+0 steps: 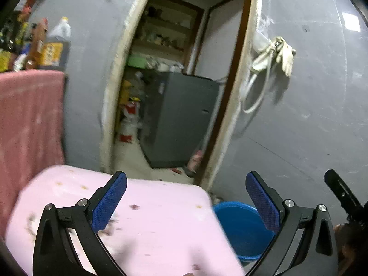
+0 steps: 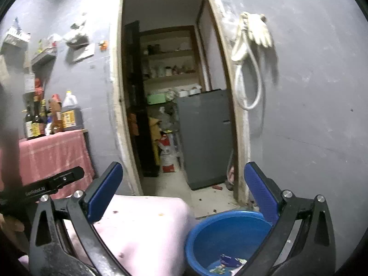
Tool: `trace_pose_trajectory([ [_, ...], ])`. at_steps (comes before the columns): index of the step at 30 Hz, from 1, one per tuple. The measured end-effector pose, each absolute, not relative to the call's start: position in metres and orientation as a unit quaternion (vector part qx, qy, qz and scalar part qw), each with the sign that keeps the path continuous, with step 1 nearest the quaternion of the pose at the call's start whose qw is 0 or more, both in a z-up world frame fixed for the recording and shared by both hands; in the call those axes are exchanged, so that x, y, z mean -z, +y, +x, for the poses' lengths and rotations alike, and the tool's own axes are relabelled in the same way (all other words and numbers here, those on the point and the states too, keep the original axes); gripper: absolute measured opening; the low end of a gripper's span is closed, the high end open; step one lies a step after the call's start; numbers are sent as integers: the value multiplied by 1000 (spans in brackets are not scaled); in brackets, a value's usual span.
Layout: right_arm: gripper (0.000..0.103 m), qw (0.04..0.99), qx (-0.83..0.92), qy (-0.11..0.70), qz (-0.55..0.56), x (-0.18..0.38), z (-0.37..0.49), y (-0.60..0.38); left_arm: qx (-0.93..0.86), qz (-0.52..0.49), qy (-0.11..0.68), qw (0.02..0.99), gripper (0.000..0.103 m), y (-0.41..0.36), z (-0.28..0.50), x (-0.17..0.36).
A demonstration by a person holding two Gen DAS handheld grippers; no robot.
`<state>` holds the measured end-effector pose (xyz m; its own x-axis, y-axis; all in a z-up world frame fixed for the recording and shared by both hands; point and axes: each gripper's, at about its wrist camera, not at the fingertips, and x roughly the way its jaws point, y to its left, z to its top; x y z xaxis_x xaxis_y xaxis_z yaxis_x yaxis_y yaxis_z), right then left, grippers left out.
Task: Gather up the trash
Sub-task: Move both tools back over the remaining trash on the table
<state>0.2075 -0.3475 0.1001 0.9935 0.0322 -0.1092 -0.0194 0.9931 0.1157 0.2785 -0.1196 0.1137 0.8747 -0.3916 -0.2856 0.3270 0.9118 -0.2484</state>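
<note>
Beside the round blue plastic tub (image 2: 226,237), holding crumpled wrappers (image 2: 226,263), both left gripper (image 1: 186,200) and right gripper (image 2: 184,195) stood wide open, empty.

blue bucket (image 2: 227,237), wrappers (image 2: 226,263) inside

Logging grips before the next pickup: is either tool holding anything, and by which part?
Nothing is held. Left tool and right tool both stand open and empty.
</note>
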Motion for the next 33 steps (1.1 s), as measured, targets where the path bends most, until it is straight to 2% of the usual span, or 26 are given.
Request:
trace_pose_trajectory([
  [9, 103, 994, -76, 65, 34, -103, 217, -280, 116, -92, 146, 978, 101, -45, 249, -115],
  [19, 103, 986, -130, 106, 11, -82, 243, -216, 43, -83, 161, 982, 101, 26, 239, -88],
  [33, 102, 965, -165, 203, -16, -37, 302, -169, 33, -76, 249, 965, 101, 64, 281, -30],
])
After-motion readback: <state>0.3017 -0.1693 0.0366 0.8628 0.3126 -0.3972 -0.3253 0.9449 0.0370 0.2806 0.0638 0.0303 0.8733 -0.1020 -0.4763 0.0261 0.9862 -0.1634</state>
